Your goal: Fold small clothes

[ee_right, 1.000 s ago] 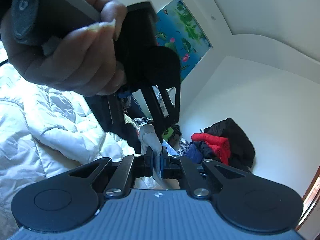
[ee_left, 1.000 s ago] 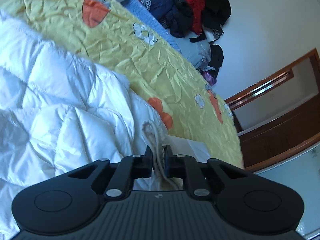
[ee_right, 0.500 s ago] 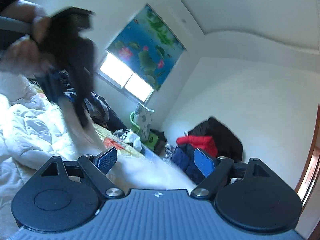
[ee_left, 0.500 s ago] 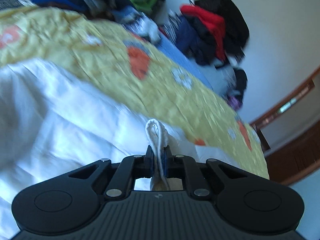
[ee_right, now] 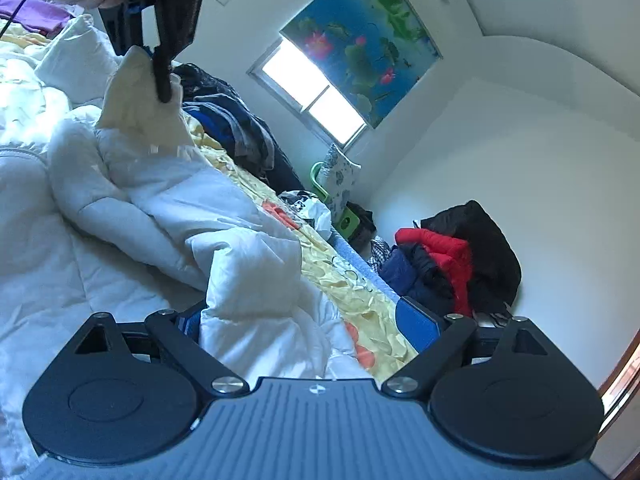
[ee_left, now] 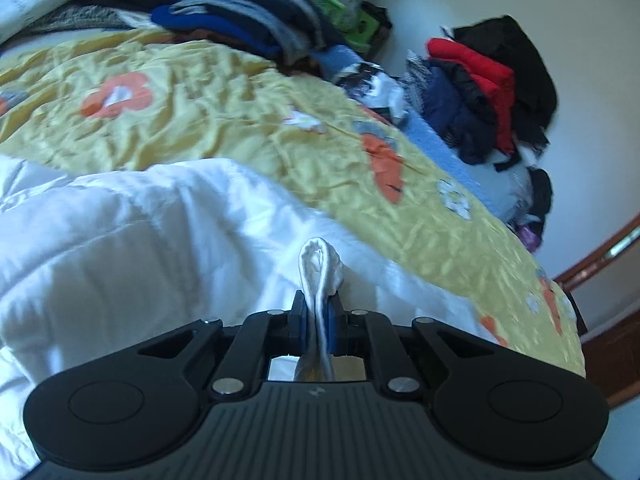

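A white quilted padded garment (ee_right: 152, 208) lies crumpled on the bed; it also shows in the left wrist view (ee_left: 132, 236). My left gripper (ee_left: 318, 312) is shut on a bunched white edge of the garment (ee_left: 320, 264) that pokes up between the pads. In the right wrist view the left gripper (ee_right: 160, 52) holds a cream-white part of the garment (ee_right: 136, 96) lifted above the bed. My right gripper (ee_right: 308, 320) is open and empty, its blue pads (ee_right: 416, 320) wide apart, just above a fold of the garment (ee_right: 256, 276).
A yellow bedspread with orange flowers (ee_left: 248, 120) covers the bed. Dark folded clothes (ee_left: 240, 20) are piled at the far side. A heap of red, navy and black jackets (ee_right: 452, 264) sits by the wall. A wooden door frame (ee_left: 600, 256) stands at the right.
My right gripper has let go of the garment and opened wide. The left gripper, still shut on the white edge, has lifted away to the upper left of the right view.
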Demonstrator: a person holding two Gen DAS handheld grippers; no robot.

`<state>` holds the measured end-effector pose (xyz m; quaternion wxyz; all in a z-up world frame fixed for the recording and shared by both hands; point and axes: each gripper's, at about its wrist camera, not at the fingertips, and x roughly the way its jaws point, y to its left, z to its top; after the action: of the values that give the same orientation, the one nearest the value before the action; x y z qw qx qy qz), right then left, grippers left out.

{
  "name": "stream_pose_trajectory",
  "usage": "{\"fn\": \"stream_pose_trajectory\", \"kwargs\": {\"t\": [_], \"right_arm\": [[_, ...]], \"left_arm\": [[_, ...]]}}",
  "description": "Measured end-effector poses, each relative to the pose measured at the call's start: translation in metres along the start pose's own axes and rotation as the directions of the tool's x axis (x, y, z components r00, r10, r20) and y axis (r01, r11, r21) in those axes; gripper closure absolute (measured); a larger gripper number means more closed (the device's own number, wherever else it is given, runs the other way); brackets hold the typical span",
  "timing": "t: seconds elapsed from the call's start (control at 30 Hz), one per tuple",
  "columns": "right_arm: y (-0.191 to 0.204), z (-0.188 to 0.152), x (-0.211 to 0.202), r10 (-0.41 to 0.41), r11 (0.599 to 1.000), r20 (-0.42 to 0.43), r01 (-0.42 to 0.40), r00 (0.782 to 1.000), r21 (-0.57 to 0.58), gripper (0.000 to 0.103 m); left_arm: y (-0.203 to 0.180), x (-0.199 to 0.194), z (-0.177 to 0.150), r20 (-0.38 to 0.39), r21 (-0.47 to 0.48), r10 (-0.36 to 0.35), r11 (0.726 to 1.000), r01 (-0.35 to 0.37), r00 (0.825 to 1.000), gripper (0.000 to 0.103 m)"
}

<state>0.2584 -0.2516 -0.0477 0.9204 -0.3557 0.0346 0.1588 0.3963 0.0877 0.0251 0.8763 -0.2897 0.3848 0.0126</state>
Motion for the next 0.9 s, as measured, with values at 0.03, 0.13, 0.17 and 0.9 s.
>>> {"fn": "stream_pose_trajectory", "kwargs": {"t": [0.03,0.13,0.17,0.9], "right_arm": [[0.000,0.001,0.001,0.010,1.000,-0.008,-0.010,1.000,-0.003,0.009],[0.003,0.003,-0.004,0.010,1.000,0.017,-0.010,1.000,0.000,0.008],[0.000,0.004,-0.005,0.007,1.000,0.031,-0.008,0.999,0.011,0.006],[-0.137,-0.038,0.000,0.316,0.238,0.419,-0.498,0.851,0.834,0.001]], "left_arm": [[0.003,0.000,0.001,0.001,-0.011,0.002,1.000,-0.002,1.000,0.093],[0.008,-0.002,-0.001,-0.012,-0.002,0.004,1.000,-0.004,1.000,0.093],[0.009,-0.003,-0.001,-0.017,0.003,0.005,1.000,-0.005,1.000,0.093],[0.031,-0.027,-0.002,-0.037,-0.018,0.102,0.995,-0.102,0.994,0.084]]}}
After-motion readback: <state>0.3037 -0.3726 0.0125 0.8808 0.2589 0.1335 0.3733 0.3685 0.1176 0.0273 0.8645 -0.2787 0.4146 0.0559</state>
